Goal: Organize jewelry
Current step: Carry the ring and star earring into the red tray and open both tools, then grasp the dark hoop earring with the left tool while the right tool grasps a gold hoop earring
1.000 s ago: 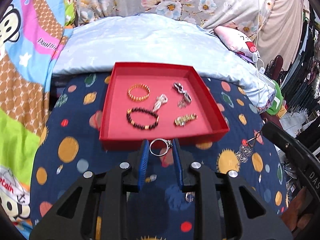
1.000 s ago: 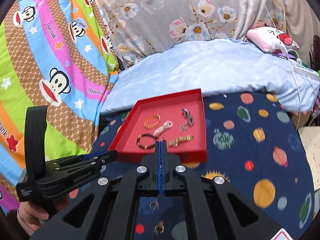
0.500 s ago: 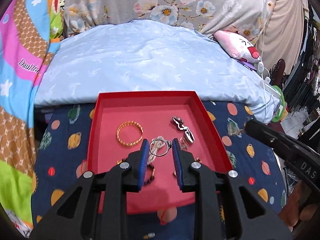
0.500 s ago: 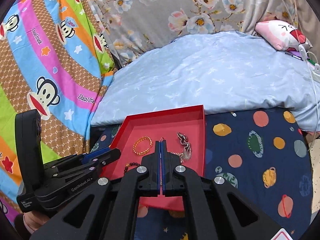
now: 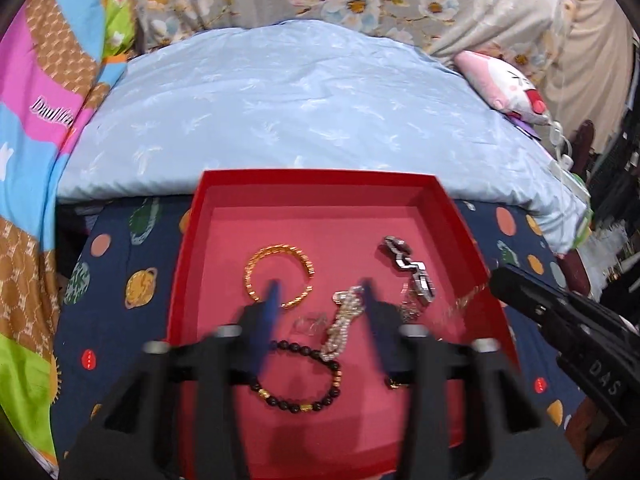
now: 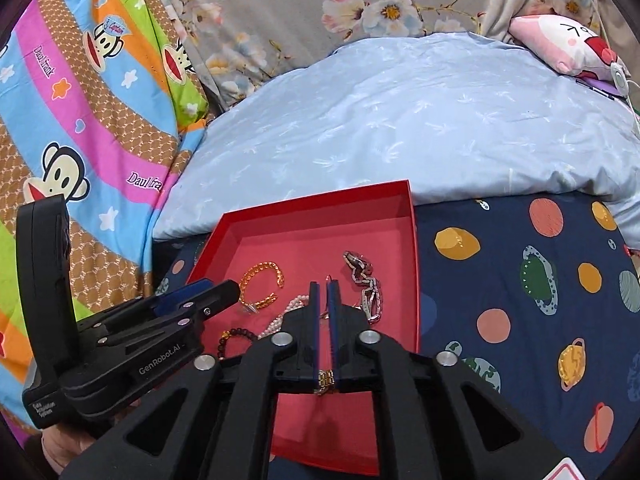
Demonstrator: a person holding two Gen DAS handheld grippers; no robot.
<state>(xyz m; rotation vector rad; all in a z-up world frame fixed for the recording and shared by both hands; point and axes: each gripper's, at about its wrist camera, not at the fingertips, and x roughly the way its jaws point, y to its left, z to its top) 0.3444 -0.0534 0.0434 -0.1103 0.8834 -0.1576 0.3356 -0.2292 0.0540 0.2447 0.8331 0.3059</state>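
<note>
mostly blurred, the left gripper [image 5: 320,292] hangs wide apart over the red tray [image 5: 320,188], a faint ring [image 5: 310,322] smeared beneath. right gripper [image 6: 324,292] is narrowly parted, fingers hiding jewelry; the tray's far half lies bare.

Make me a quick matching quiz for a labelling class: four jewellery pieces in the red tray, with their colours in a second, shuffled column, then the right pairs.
Things:
1. open bangle
2. beaded bracelet
3. chunky link chain
4. sparkly chain in the tray's middle

Colours:
A. dark beads with a few gold ones
B. pale silvery white
C. gold
D. shiny grey metal with dark edges

Pairs: 1-C, 2-A, 3-D, 4-B
</note>
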